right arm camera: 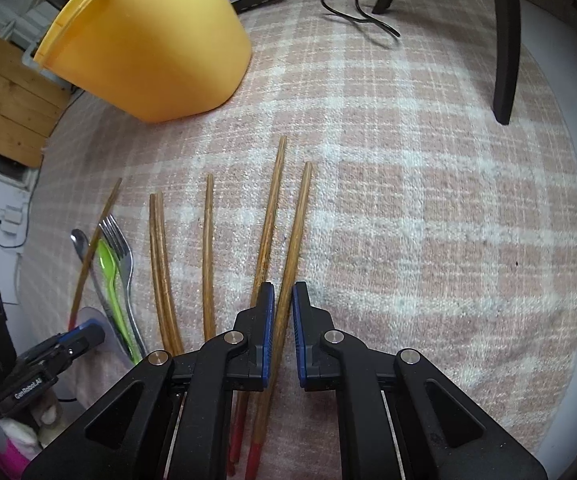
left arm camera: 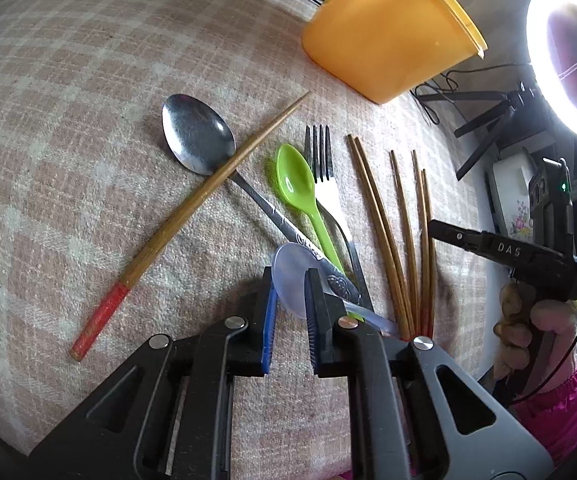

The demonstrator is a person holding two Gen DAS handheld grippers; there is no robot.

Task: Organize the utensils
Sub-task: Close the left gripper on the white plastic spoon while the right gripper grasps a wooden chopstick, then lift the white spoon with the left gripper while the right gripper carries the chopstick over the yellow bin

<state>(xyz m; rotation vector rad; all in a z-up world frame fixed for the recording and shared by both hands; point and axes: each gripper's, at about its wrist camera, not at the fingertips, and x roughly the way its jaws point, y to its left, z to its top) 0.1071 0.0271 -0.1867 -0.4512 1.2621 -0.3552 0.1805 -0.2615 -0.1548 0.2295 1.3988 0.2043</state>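
Observation:
My left gripper (left arm camera: pixel 290 304) is open around the bowl of a clear plastic spoon (left arm camera: pixel 290 282) that lies across the handles of a metal spoon (left arm camera: pixel 198 138), a green plastic spoon (left arm camera: pixel 294 178) and a fork (left arm camera: pixel 320 152). One chopstick (left arm camera: pixel 192 216) lies diagonally over the metal spoon. Several chopsticks (left arm camera: pixel 404 232) lie side by side to the right. My right gripper (right arm camera: pixel 283 320) is open around the rightmost chopstick (right arm camera: pixel 294 240), just above the cloth. The other chopsticks (right arm camera: pixel 208 256) lie to its left.
An orange plastic bucket (left arm camera: pixel 384 28) stands at the back of the checked cloth (left arm camera: pixel 68 120); it also shows in the right wrist view (right arm camera: pixel 148 44). A ring light (left arm camera: pixel 568 60) on a tripod and cables (right arm camera: pixel 360 12) are at the table's far edge.

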